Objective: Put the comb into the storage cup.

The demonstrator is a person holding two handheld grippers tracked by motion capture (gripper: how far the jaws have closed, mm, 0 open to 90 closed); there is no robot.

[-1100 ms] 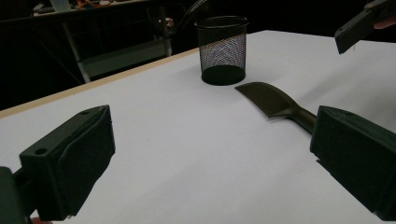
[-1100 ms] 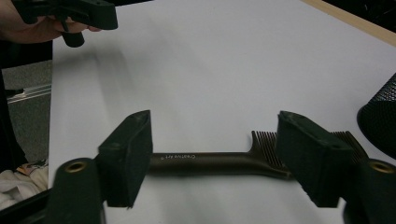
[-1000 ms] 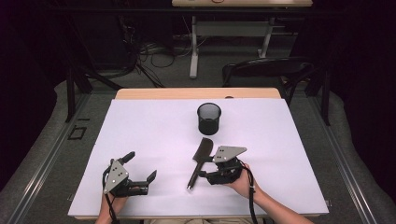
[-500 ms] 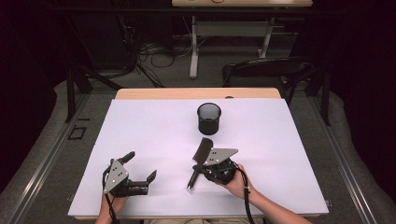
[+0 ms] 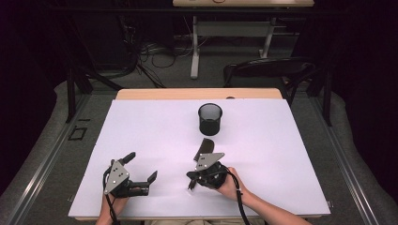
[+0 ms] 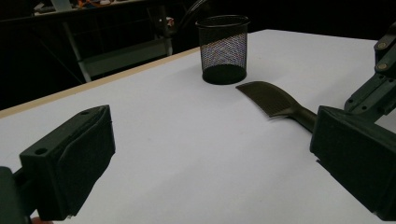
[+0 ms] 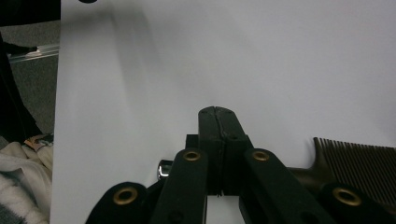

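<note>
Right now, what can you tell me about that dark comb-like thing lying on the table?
The comb is dark, plastic-looking, with a broad, slightly curved head of fine teeth narrowing to a slim handle. It lies flat on the white table, head toward the mesh cup but apart from it. The right gripper sits over its handle, jaws pressed together; whether they pinch the handle cannot be told.

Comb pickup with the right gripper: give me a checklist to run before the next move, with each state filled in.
1. Right gripper open for a grasp: not ok, its jaws are pressed together.
2. Comb between those jaws: not ok, its handle passes under the gripper instead.
3. Comb flat on the table: ok.
4. Mesh cup upright, beyond the comb: ok.
5. Left gripper open, apart from the comb: ok.
</note>
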